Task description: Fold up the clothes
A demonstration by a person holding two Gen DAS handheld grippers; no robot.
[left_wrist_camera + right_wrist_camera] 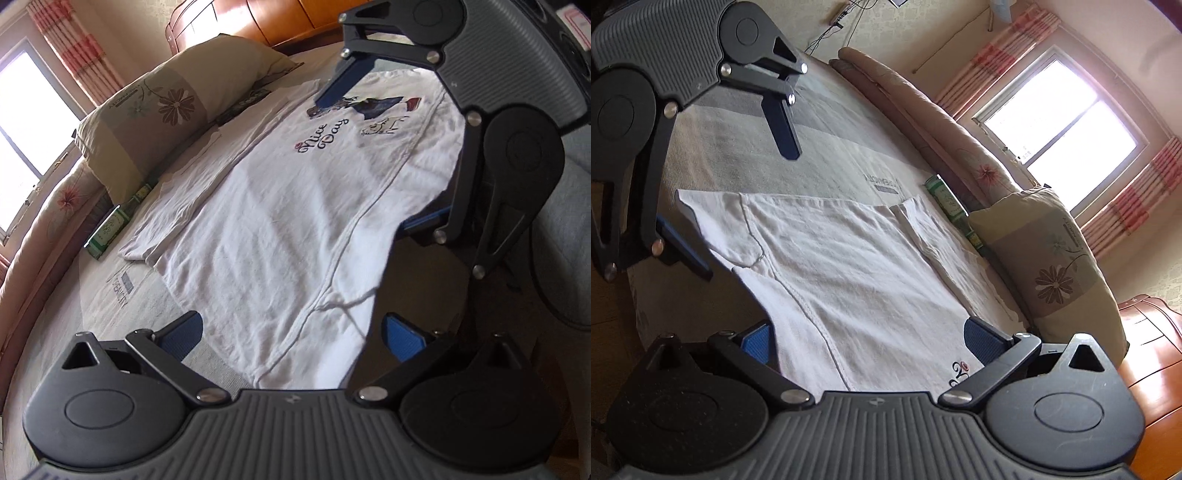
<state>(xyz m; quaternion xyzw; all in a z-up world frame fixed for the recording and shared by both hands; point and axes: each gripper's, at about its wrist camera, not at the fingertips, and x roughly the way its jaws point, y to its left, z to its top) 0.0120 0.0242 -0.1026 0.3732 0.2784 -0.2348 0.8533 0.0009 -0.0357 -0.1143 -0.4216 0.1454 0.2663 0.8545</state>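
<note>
With the white T-shirt (280,221) lying flat on the bed (746,155), one side already folded in, both the left gripper (291,332) and right gripper (868,339) hover, fingers apart, and should pinch the near edge evenly.

Bedroom: bed (820,155) with grey-beige cover; floral pillow (1049,258) at 3 o'clock; bright window (1060,125) at 1 o'clock, red-and-white curtains (1134,206); orange wooden headboard (280,18); cream walls (923,29).
</note>
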